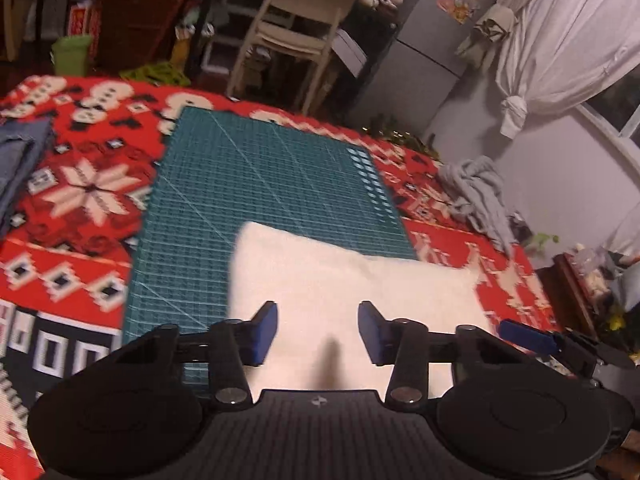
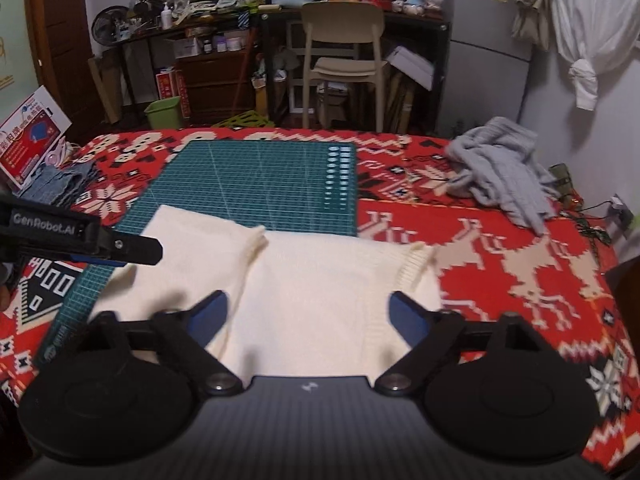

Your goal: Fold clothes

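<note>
Fingers of both the left gripper [image 1: 317, 332] and right gripper [image 2: 307, 316] stand apart, gripping nothing, over the cream sweater [image 2: 316, 292] lying on the green mat [image 2: 260, 184]. Soft, light and floppy knit; probably best pinched at a ribbed edge.

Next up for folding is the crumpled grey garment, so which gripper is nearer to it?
Right. The right gripper hovers over the cream sweater, with the grey garment further off to its right. The left gripper sits on the right gripper's other side, farther away.
</note>
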`<state>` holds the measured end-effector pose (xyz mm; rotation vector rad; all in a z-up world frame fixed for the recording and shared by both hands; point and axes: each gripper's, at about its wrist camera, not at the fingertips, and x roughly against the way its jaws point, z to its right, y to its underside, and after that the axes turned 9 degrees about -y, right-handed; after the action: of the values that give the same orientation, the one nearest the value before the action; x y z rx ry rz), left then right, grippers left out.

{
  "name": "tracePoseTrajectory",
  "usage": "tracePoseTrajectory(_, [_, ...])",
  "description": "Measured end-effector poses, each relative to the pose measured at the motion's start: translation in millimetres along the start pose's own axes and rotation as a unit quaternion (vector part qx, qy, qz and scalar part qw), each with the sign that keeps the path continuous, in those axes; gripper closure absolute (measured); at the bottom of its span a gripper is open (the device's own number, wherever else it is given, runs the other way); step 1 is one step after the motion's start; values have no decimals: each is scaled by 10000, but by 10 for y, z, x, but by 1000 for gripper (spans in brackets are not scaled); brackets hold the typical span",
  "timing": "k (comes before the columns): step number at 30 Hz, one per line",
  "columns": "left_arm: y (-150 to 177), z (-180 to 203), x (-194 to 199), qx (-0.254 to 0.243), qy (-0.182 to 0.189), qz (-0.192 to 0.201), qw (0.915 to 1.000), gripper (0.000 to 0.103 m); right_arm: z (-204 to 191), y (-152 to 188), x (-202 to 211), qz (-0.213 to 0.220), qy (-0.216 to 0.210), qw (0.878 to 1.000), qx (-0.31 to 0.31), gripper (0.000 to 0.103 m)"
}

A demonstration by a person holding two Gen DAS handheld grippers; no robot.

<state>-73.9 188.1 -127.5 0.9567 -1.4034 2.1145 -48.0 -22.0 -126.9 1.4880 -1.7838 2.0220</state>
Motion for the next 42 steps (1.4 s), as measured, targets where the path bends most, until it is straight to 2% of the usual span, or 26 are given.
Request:
tracePoseTrajectory(1, [3,-28,-13,11,-31,-25,10000,74,-25,-21,-62,-40,-54,10000,15,40])
tracePoseTrajectory(2, [5,-57,-28,24,-58,-61,10000,77,-40,-45,-131,-84,-137,9999,-28,52])
tracePoseTrajectory(3, [11,-86,-40,51,-66,-92,9999,86,-54,-70,-202,-128,-223,9996,-80,61])
tracePoseTrajectory(4, [19,-112,-47,77,-67,-108,9999,93,-52,-96,-268,-127,-352,9991,-187,64])
tracePoseTrajectory(7, [49,-174,-54,127,-25,-85,9999,95,-27,-178,-459,-84,-652,9966,-505,70])
tracePoseTrajectory(9, [66,-203,-65,156,18,-91,9998,96,-23,-234,-597,-122,-695,9959,-569,86])
tracePoseTrajectory(16, [101,-196,-129,65,41,-183,9998,97,10,-321,-949,-422,-847,9922,-817,86])
tracePoseTrajectory(17, [100,-189,-136,53,60,-205,9998,97,9,-319,-954,-391,-844,9923,-815,88])
tracePoseTrajectory(18, [98,-186,-146,64,97,-243,9996,97,8,-317,-957,-350,-840,9925,-810,98])
tracePoseTrajectory(21, [97,-173,-174,69,162,-306,9994,97,-33,-347,-930,-179,-758,9947,-671,99])
tracePoseTrajectory(23, [110,-165,-191,43,164,-310,9994,97,-77,-382,-900,-44,-672,9963,-526,100])
tracePoseTrajectory(28, [140,-157,-212,-8,178,-317,9993,97,-28,-342,-1061,-317,-649,9961,-512,98])
tracePoseTrajectory(32, [150,-159,-215,-22,217,-327,9992,97,55,-319,-945,-137,-596,9958,-675,90])
tracePoseTrajectory(34, [156,-177,-221,45,287,-317,9991,97,81,-305,-836,-11,-607,9952,-762,92])
tracePoseTrajectory(36, [165,-200,-232,136,356,-310,9988,97,71,-283,-721,87,-638,9951,-749,96])
tracePoseTrajectory(38, [171,-199,-235,139,367,-299,9988,97,-24,-241,-639,145,-968,9928,-685,97])
tracePoseTrajectory(42, [178,-155,-229,-66,249,-276,9993,97,-203,-142,-731,-126,-1135,9922,-498,97])
